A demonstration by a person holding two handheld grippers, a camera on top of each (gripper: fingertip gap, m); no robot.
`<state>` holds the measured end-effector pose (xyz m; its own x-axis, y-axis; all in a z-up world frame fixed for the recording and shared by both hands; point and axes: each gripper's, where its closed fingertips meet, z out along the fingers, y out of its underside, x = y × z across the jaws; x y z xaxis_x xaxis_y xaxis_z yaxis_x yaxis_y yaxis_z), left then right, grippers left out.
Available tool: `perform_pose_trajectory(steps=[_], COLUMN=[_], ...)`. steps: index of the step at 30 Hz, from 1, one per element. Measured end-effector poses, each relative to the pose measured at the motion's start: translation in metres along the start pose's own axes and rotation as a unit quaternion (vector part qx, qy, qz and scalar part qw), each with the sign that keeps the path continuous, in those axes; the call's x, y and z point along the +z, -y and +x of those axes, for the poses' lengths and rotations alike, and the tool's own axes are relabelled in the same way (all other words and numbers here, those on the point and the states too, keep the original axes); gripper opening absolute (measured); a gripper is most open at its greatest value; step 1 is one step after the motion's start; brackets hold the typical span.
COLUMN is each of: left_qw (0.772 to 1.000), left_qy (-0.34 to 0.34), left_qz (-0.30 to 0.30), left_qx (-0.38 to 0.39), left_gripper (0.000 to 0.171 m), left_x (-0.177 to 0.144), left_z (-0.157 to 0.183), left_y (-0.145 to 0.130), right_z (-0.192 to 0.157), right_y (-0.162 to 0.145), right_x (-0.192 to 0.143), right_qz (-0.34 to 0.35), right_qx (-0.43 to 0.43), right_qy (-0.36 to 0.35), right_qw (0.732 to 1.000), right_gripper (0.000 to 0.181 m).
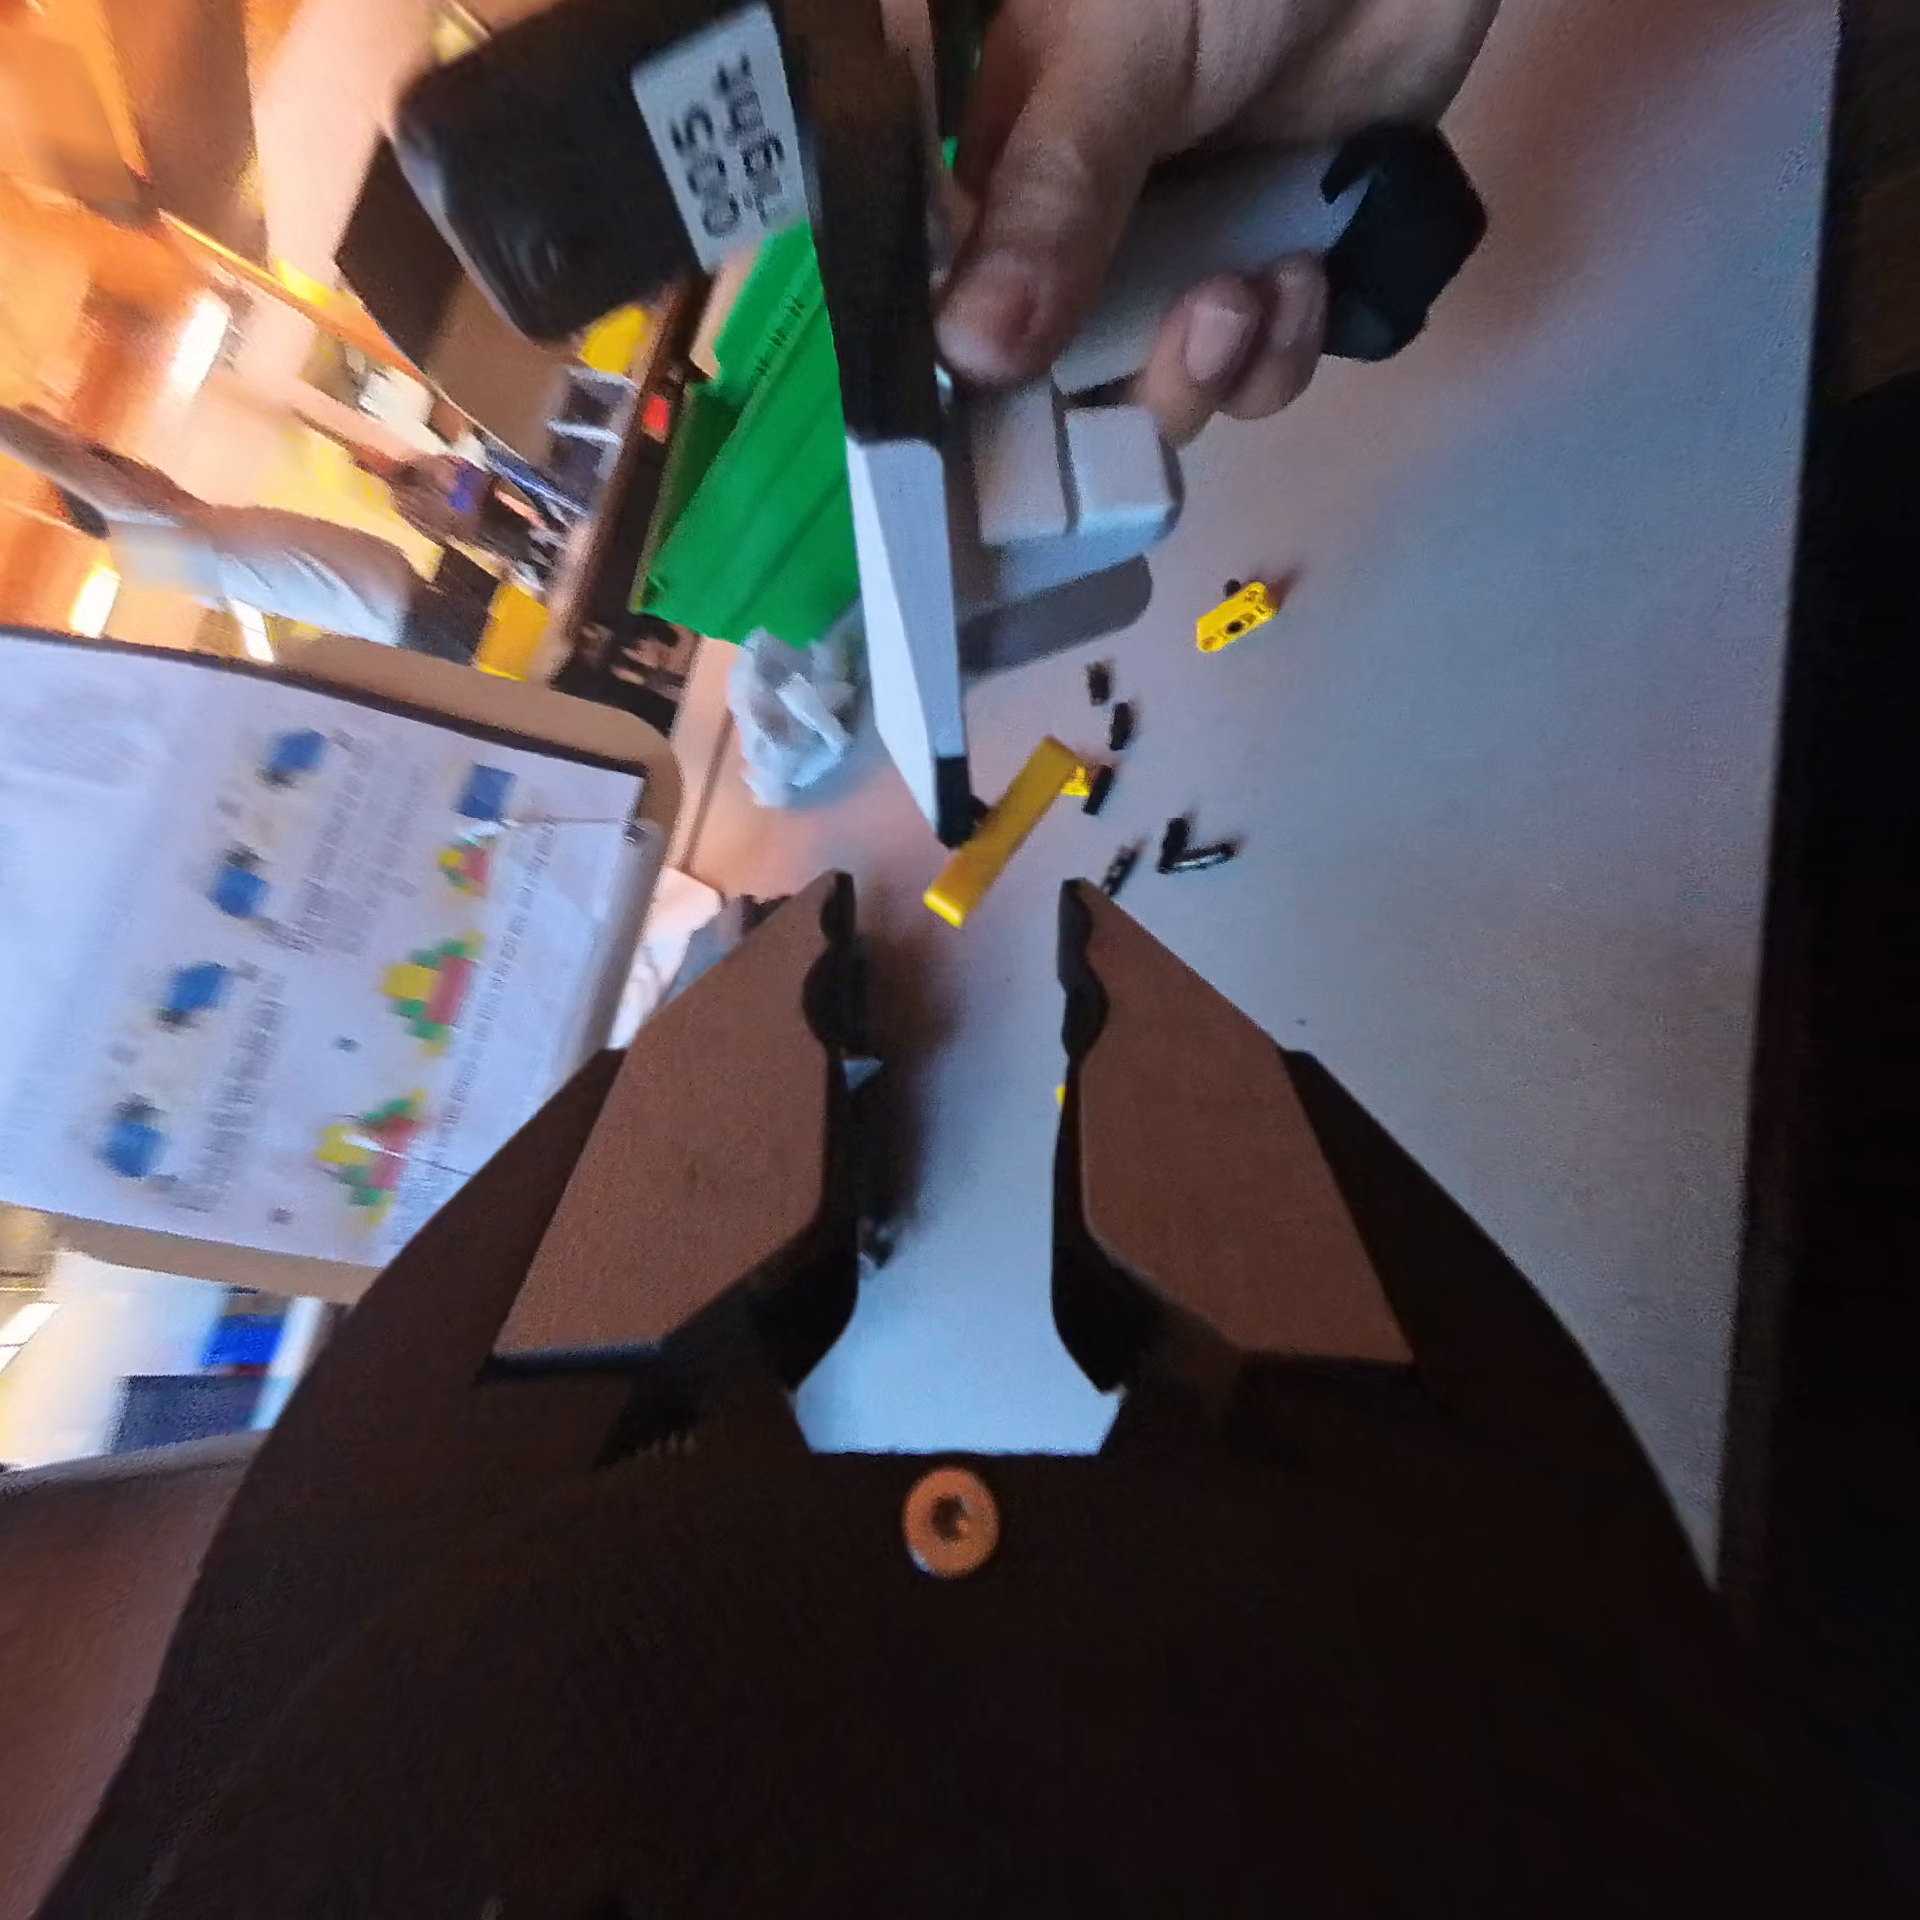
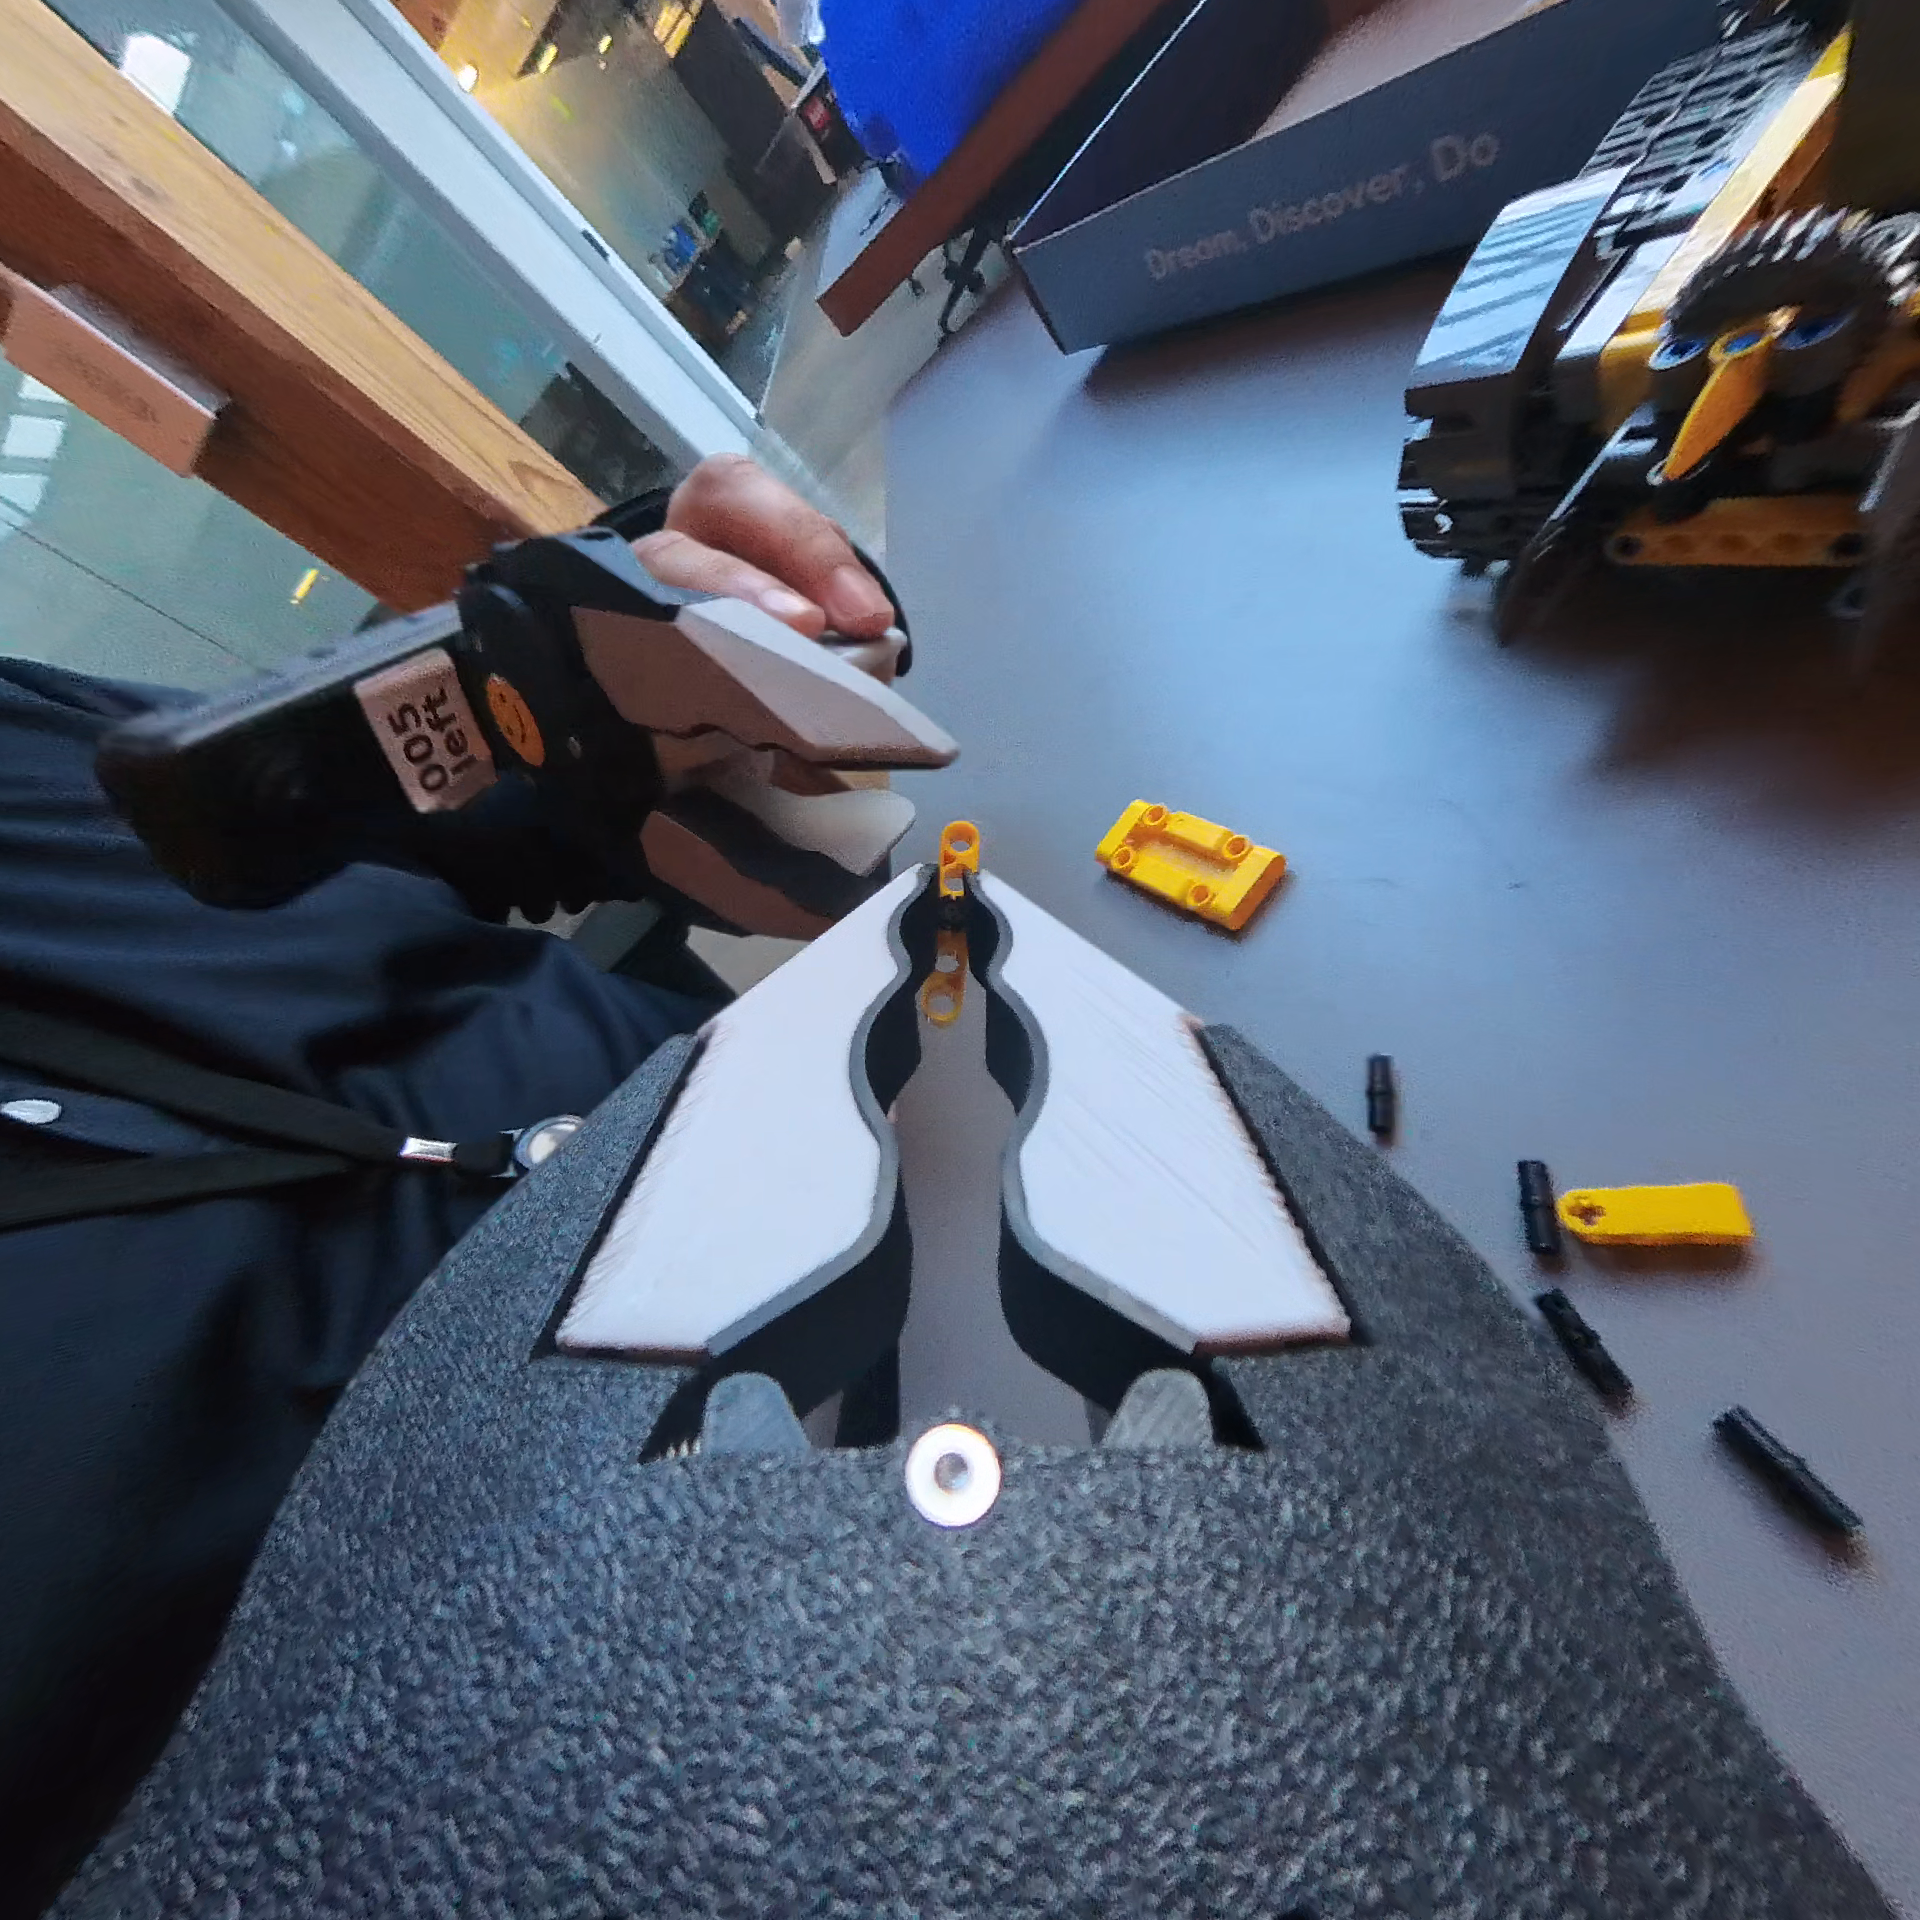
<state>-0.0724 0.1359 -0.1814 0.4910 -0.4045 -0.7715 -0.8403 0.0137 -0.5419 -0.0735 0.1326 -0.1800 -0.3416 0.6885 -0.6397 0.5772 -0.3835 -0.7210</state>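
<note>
My right gripper point(image 2: 951, 883) is shut on a thin yellow beam with holes point(image 2: 958, 844), which stands on end between the fingertips above the grey table point(image 2: 1247, 644). In the left wrist view the right gripper point(image 1: 954, 810) comes in from above, held by a hand point(image 1: 1143, 208), with the yellow beam point(image 1: 1003, 842) at its tip. My left gripper point(image 1: 956, 904) is open and empty, its fingertips just short of that beam. In the right wrist view the left gripper point(image 2: 930, 788) is just left of the beam, jaws apart.
A yellow panel point(image 2: 1190, 862), a flat yellow piece point(image 2: 1657, 1212) and several black pins point(image 2: 1538, 1221) lie on the table. A black and yellow tracked model point(image 2: 1662, 364) and a dark box point(image 2: 1299, 208) stand behind. A picture sheet point(image 1: 291, 935), a clear bag point(image 1: 795, 717) and a green box point(image 1: 769, 468) are left. The tips of both grippers are at nearly the same place.
</note>
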Motion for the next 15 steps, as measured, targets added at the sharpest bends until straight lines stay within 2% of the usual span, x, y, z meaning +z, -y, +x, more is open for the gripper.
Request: perform_pose_trajectory(steps=[4,6,8,11,13,15], left_qw=[0.999,0.999,0.999,0.999,0.999,0.999], left_qy=[0.015,0.008,0.020,0.025,0.020,0.016], left_qz=[-0.020,-0.005,0.001,0.021,0.022,0.016], left_qx=[0.038,0.039,0.041,0.035,0.030,0.024], left_gripper=[0.025,0.012,0.011,0.020,0.012,0.012], left_x=[0.003,0.000,-0.002,-0.002,-0.002,-0.002], left_z=[0.000,0.002,-0.001,-0.001,0.000,0.000], left_y=[-0.008,-0.004,-0.001,0.004,0.004,0.001], right_z=[-0.019,-0.018,-0.016,-0.010,-0.014,-0.012], right_y=[0.001,-0.001,0.003,0.004,0.005,0.006], right_x=[0.008,0.010,0.008,0.006,0.007,0.009], right_qz=[0.005,-0.001,0.012,0.018,0.026,0.029], right_qx=[0.019,0.023,0.030,0.035,0.044,0.051], right_qy=[0.063,0.064,0.062,0.053,0.074,0.075], right_qw=[0.998,0.998,0.998,0.998,0.996,0.995], right_gripper=[0.002,0.003,0.002,0.002,0.002,0.002])
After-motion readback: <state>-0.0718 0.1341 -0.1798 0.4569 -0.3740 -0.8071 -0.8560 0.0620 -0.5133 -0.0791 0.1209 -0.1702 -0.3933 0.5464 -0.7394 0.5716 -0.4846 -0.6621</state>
